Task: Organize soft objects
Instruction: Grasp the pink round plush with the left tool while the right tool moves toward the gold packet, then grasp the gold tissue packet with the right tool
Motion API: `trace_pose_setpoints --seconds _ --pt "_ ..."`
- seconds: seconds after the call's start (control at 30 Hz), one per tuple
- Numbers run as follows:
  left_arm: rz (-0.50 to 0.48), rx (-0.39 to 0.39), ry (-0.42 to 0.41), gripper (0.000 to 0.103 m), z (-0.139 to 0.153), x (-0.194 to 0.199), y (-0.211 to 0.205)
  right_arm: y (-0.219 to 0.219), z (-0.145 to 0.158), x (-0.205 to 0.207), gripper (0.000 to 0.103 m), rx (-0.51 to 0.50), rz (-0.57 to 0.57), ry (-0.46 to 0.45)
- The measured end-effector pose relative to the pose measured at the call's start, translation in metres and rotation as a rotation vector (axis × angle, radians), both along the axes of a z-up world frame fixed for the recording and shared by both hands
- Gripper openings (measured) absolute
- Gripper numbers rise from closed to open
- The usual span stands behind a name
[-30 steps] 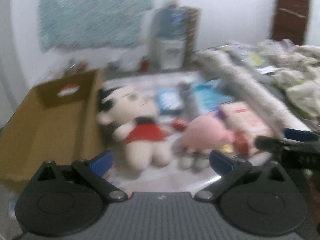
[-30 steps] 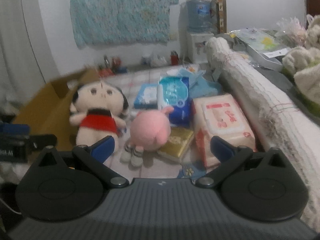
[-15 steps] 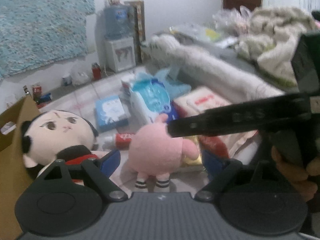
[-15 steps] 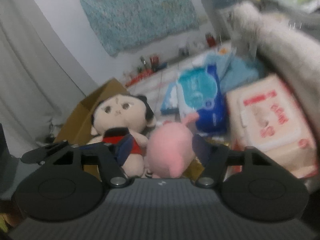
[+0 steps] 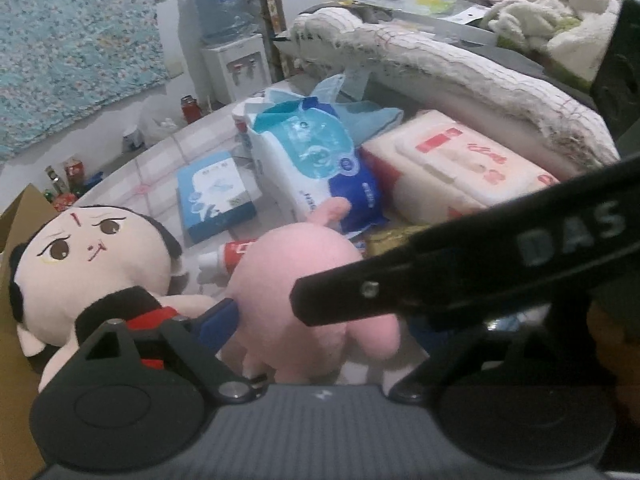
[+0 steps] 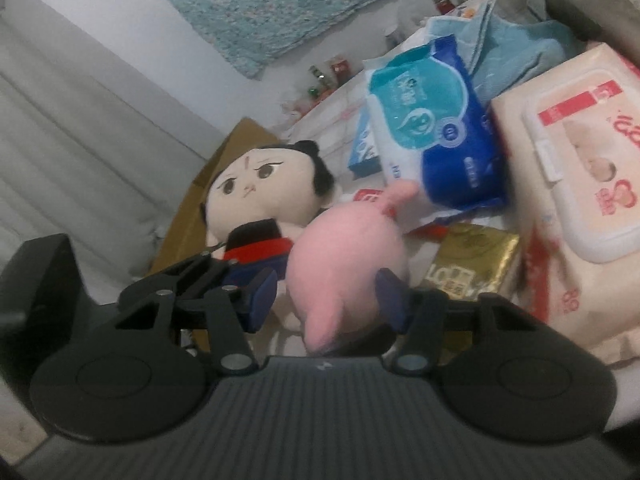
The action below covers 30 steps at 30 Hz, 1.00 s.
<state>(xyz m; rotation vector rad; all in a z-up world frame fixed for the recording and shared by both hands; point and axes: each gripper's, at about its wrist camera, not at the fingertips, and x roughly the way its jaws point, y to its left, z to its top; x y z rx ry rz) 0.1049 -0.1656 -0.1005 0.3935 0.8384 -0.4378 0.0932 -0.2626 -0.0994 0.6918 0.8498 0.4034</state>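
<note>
A pink plush [image 5: 296, 264] stands on the floor beside a cream doll in a red top [image 5: 88, 256]. The plush sits between the closing jaws of my left gripper [image 5: 316, 316]. The left blue pad [image 5: 218, 320] touches its side. The other pad is hidden behind the right gripper's black finger [image 5: 440, 272], which crosses in front. In the right wrist view my right gripper [image 6: 326, 296] straddles the same pink plush [image 6: 344, 248], its jaws closing. The right pad [image 6: 390, 300] rests against it and the left pad [image 6: 260, 296] stands a sliver off. The left gripper's fingers [image 6: 176, 280] reach in beside the doll [image 6: 256, 188].
A cardboard box [image 6: 224, 164] stands open just left of the doll. Behind the toys lie a blue wipes pack [image 5: 316, 156], a pink-and-white wipes pack [image 5: 452, 168], a small blue box [image 5: 214, 196], a tube [image 5: 232, 252] and a gold packet [image 6: 472, 268]. A bed edge [image 5: 460, 68] runs along the right.
Both grippers have come down and in onto the pink plush, and their jaws have narrowed around it. The right gripper's finger now crosses the left wrist view.
</note>
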Motion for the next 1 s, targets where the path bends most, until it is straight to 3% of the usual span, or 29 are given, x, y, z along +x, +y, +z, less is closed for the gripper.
trace_pose_setpoints --seconds 0.03,0.13,0.27,0.43,0.6,0.87,1.0 --pt "0.008 0.012 -0.010 0.072 0.001 0.001 0.000 -0.001 0.000 0.000 0.055 0.016 0.002 -0.005" --pt "0.025 0.052 -0.028 0.069 0.001 0.003 0.001 -0.005 0.002 -0.003 0.056 0.061 0.002 -0.014" --pt "0.042 0.021 -0.018 0.066 0.008 0.003 0.004 -0.008 0.010 -0.010 0.056 0.076 -0.015 -0.027" --pt "0.058 -0.121 0.049 0.066 0.026 -0.003 0.019 -0.021 0.034 -0.041 0.056 0.010 -0.096 -0.066" --pt "0.095 -0.287 0.178 0.066 0.025 -0.006 0.043 -0.033 0.037 -0.073 0.050 -0.086 -0.209 0.019" --pt "0.188 -0.349 0.208 0.066 0.017 0.001 0.067 -0.028 0.007 -0.059 0.039 -0.172 -0.311 0.145" --pt "0.189 -0.352 0.211 0.066 0.016 0.002 0.070 -0.019 -0.006 -0.043 0.039 -0.210 -0.334 0.180"
